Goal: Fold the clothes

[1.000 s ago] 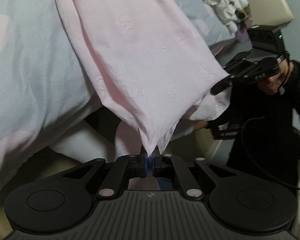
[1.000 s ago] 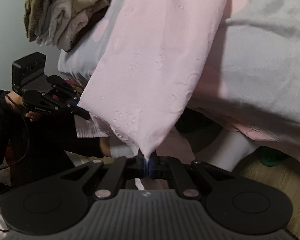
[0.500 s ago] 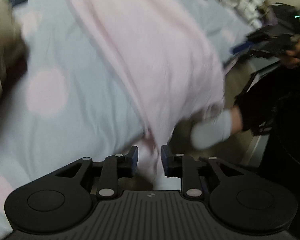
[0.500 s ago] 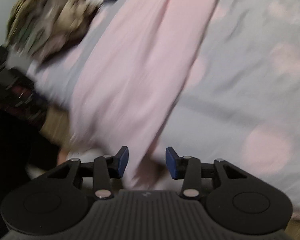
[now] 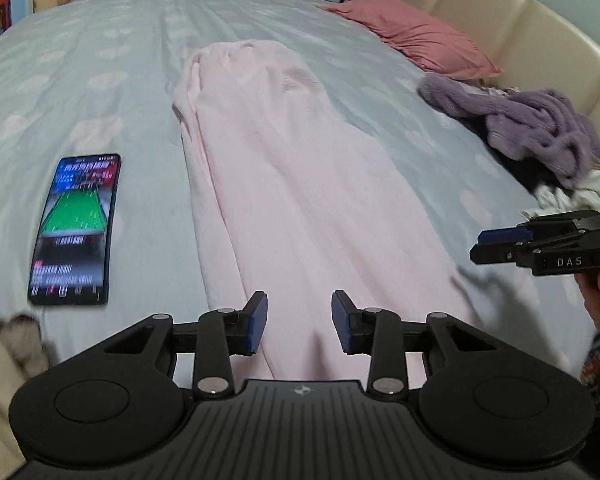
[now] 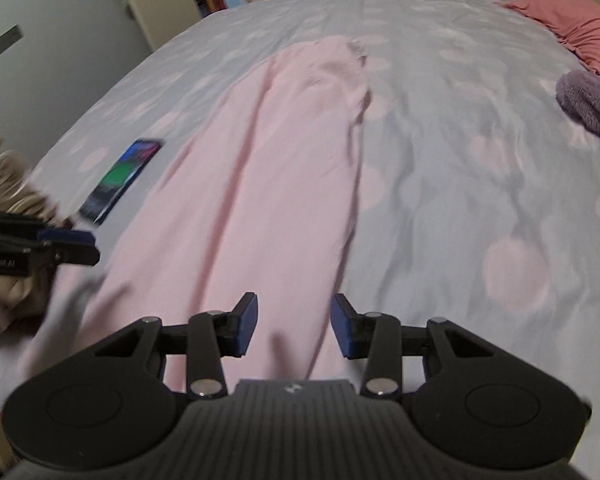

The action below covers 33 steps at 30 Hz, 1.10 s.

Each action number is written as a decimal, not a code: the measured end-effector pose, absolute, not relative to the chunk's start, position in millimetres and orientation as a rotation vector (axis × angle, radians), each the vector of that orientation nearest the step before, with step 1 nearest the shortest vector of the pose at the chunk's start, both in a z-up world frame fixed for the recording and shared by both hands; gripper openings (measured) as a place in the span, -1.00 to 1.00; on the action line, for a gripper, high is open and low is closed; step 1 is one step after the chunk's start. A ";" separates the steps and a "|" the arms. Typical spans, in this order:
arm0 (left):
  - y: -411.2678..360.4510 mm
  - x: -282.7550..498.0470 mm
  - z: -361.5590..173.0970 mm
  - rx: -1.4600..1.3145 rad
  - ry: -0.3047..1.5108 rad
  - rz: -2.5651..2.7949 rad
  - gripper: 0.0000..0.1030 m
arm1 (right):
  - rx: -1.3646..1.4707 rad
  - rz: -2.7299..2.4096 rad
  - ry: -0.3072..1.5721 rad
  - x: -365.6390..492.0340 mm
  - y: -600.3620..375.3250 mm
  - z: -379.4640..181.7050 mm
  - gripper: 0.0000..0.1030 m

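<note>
Left wrist view: you are holding the left gripper [image 5: 299, 322] and right gripper [image 6: 293, 326] released over the pink garment [image 5: 296, 184], lying lengthwise on the bed [image 5: 100, 92], probably smoothed for folding.

The bed [image 5: 100, 60] carries a pink garment [image 5: 292, 184], phone [image 5: 76, 232], pink pillow [image 5: 416, 36] and purple clothes [image 5: 532, 120].

The letters "DAS" stand in white on the black body of the right tongs [image 5: 500, 244], seen from the left wrist view. The phone [image 5: 74, 230] lying on the bed shows rows of characters on its lit screen, but they are too blurred to read.
</note>
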<state>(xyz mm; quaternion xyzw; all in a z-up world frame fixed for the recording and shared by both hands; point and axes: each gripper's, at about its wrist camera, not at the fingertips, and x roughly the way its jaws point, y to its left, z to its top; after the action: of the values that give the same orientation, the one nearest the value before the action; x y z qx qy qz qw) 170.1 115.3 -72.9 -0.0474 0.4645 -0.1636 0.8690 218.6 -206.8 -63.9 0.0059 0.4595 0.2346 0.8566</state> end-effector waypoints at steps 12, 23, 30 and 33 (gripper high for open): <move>129.8 195.5 -114.1 -0.192 1.020 -0.341 -1.00 | 0.140 0.469 1.024 274.0 -208.8 -102.0 -0.98; 152.9 182.2 -117.9 -0.180 0.988 -0.188 -1.00 | 0.166 0.459 1.022 272.3 -218.4 -112.3 -0.99; 139.2 180.2 -87.7 -0.085 0.946 -0.154 -0.72 | 0.158 0.475 1.011 277.6 -220.7 -98.3 -0.08; 137.8 186.6 -70.4 -0.087 0.855 -0.159 -0.21 | 0.177 0.474 0.986 295.7 -220.6 -93.2 -0.06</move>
<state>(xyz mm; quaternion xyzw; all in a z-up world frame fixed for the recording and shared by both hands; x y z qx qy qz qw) 186.6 137.8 -70.4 -0.0423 0.4142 -0.0768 0.9059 295.7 -220.6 -93.2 0.0840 0.4680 0.2252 0.8504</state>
